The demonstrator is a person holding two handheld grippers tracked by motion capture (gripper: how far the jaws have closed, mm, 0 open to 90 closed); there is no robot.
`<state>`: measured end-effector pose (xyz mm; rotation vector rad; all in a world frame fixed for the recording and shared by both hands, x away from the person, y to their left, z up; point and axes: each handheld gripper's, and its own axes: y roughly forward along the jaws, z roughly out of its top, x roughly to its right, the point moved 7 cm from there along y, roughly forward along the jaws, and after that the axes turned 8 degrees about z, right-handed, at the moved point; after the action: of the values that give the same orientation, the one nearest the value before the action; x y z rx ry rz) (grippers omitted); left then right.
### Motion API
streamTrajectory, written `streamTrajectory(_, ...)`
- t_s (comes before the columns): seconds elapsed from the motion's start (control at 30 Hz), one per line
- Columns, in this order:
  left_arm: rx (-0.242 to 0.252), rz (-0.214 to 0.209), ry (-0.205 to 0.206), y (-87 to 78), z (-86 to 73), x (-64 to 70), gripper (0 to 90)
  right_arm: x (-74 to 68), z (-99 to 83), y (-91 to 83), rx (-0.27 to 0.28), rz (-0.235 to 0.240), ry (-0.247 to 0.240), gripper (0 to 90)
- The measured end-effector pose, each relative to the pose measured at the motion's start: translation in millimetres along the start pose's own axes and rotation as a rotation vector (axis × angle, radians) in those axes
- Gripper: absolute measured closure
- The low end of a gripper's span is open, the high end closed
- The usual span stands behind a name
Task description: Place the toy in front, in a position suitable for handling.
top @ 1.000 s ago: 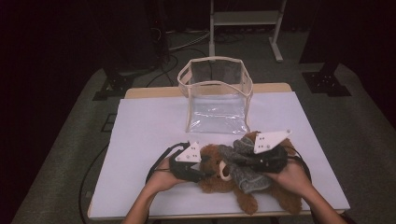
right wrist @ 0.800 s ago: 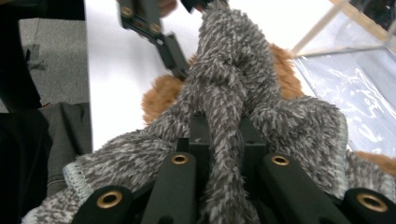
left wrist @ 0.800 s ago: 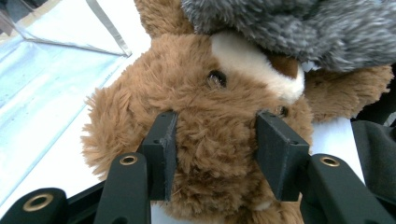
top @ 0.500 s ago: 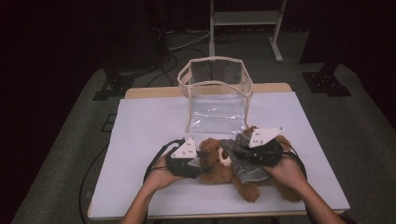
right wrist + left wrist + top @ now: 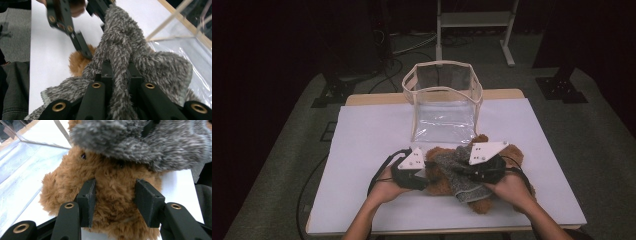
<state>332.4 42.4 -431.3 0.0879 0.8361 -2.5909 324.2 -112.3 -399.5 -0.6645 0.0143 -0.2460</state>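
Note:
A brown teddy bear (image 5: 513,151) lies on the white table near its front edge, with a grey fuzzy cloth (image 5: 462,186) draped over its middle. My left gripper (image 5: 429,175) is at the bear's left end. In the left gripper view its jaws press into the brown fur (image 5: 115,187) from both sides, under the grey cloth (image 5: 140,142). My right gripper (image 5: 458,170) reaches in from the right. In the right gripper view it (image 5: 117,72) is shut on a bunched fold of the cloth (image 5: 125,45). There a tuft of the bear (image 5: 77,62) peeks out beside the left gripper's fingers (image 5: 82,48).
A clear plastic bag (image 5: 444,100) with beige trim stands open just behind the bear, at the table's (image 5: 362,140) back middle. Black cables trail from both grippers across the front of the table. A white stand's legs and dark floor lie beyond.
My right gripper has shifted left with the grey cloth, drawing it further over the bear. The left gripper has barely moved on the bear.

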Motion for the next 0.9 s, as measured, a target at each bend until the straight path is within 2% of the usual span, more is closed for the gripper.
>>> streamTrajectory(0.07,0.002,0.001,-0.001,-2.6,-0.5,-1.6,51.4,4.1,-9.0,-4.2,-0.018,-0.024,0.016,79.9)
streamTrajectory(0.17,0.006,0.006,-0.007,-4.3,-0.5,-3.8,51.4,8.0,-18.8,-9.0,-0.033,-0.035,0.037,79.8)
streamTrajectory(0.23,0.009,0.006,-0.011,-4.4,0.0,-4.7,51.4,5.2,-15.8,-11.8,-0.022,-0.035,0.039,79.8)
streamTrajectory(0.33,0.006,0.003,-0.006,-3.9,0.0,-4.9,51.4,-5.5,-2.1,-10.0,0.002,-0.024,0.000,79.8)
streamTrajectory(0.43,0.009,0.002,-0.006,-5.7,-0.5,-5.7,51.4,-11.8,3.0,-2.8,-0.003,-0.010,-0.024,79.7)
streamTrajectory(0.53,0.009,0.006,-0.009,-8.6,-2.0,-7.3,51.4,-9.1,-4.8,-0.6,-0.009,-0.001,-0.010,79.8)
streamTrajectory(0.63,0.011,0.008,-0.006,-11.0,-2.7,-8.1,52.0,-1.9,-17.2,-6.1,-0.048,-0.037,0.004,79.8)
streamTrajectory(0.7,0.012,0.010,-0.005,-11.8,-2.2,-8.5,52.0,1.3,-21.7,-9.2,-0.048,-0.038,0.026,79.7)
streamTrajectory(0.9,0.016,0.002,-0.006,-10.5,-1.1,-7.3,52.0,-5.4,-7.2,-10.2,-0.019,-0.030,-0.002,79.7)
